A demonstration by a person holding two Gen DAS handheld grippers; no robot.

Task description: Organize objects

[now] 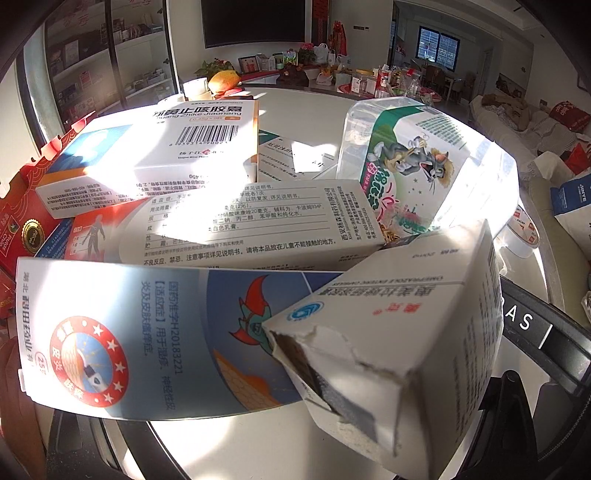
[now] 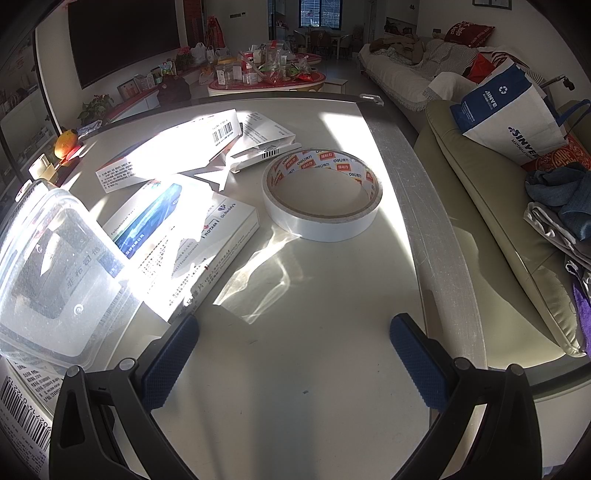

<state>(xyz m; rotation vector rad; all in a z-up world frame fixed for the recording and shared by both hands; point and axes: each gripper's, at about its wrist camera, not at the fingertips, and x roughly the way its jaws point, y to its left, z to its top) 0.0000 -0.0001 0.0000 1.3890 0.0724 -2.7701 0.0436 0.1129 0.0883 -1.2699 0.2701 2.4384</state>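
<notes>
In the left wrist view we see cardboard medicine boxes heaped on the white bench. The near white box [image 1: 399, 332] has a torn, ragged end flap facing us, its long axis running away to the far right; it fills the near right — whether the left gripper's jaws clamp it we cannot tell. A glossy blue box [image 1: 147, 339] lies crosswise to its left.

In the right wrist view, the right gripper [image 2: 293, 362] hovers with jaws apart over bare bench. Beyond lies a tape roll [image 2: 322, 194], flat — and a clear plastic container [image 2: 55, 280] at near left.

Sunlit white table [image 2: 314, 350], dark wall screen [image 2: 122, 37], sofa [image 2: 399, 77], far window [image 2: 319, 13]
</notes>
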